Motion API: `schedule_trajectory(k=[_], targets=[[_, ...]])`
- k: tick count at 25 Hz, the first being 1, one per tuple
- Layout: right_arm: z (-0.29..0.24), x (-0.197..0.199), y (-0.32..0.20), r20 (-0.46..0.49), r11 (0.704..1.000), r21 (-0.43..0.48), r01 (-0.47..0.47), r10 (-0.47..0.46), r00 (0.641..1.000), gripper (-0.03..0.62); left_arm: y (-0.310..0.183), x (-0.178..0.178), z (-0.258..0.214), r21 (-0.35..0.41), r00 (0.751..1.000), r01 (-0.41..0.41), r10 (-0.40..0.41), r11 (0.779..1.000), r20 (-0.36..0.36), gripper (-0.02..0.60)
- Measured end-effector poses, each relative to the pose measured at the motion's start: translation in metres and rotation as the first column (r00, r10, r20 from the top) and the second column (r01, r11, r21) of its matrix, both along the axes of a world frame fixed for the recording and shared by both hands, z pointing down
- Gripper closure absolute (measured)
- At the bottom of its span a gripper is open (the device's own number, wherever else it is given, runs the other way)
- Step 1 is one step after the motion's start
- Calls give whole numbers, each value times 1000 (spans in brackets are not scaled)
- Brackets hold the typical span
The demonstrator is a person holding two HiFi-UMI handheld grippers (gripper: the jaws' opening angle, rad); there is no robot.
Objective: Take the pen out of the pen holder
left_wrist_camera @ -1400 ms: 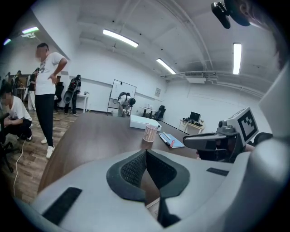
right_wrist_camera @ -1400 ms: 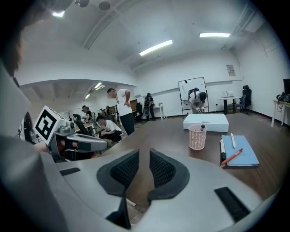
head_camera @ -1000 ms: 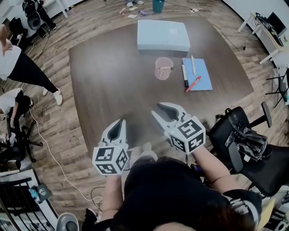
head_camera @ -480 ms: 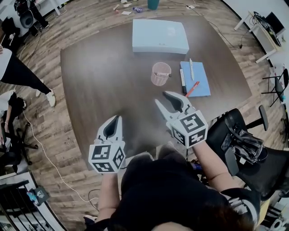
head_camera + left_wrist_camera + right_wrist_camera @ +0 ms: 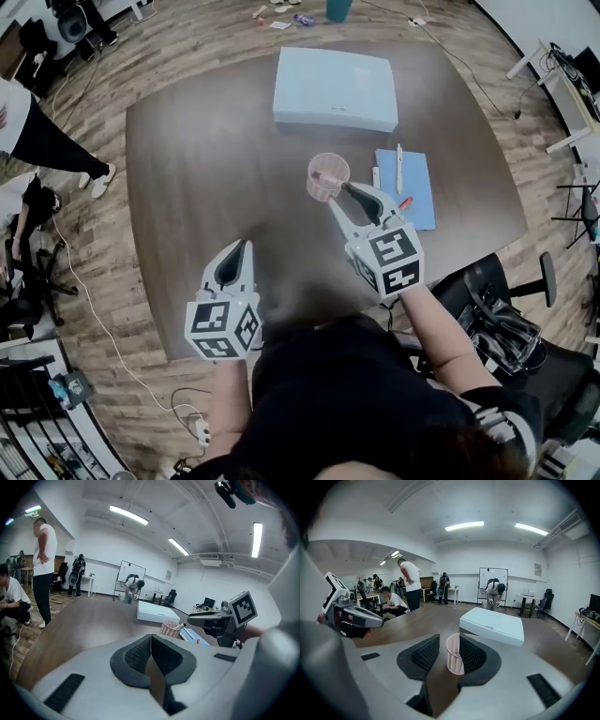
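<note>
Right gripper (image 5: 345, 195): jaws spread wide, having just been opening; the pink mesh cylindrical pen holder (image 5: 454, 654) shows in the gap between them, not pressed by the pads. Left gripper (image 5: 239, 253): jaws closed together, nothing between them, held over the near part of the dark brown wooden table (image 5: 206, 159). Pen holder: upright near mid-table, just beyond the right gripper's tips; a white-bodied pen (image 5: 179, 626) leans out of its rim. Light blue flat pad (image 5: 417, 192): right of the holder, loose pens lying on it. White flat rectangular box (image 5: 336, 89): far side of the table.
</note>
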State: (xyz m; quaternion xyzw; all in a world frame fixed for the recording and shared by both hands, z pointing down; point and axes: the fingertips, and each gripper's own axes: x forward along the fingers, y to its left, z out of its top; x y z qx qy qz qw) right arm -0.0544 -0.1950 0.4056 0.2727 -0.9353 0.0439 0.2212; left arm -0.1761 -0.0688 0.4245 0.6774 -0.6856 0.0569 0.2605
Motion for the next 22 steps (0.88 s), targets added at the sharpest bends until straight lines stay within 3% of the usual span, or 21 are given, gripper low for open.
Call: schedule_trajectory(k=[16, 22], targets=[[46, -10, -37, -98, 997, -61, 50, -56, 994, 462, -31, 9, 16, -75, 999, 41, -41, 996, -5, 552], [52, -8, -39, -123, 998, -61, 30, -38, 992, 502, -33, 9, 17, -80, 999, 35, -35, 996, -6, 552]])
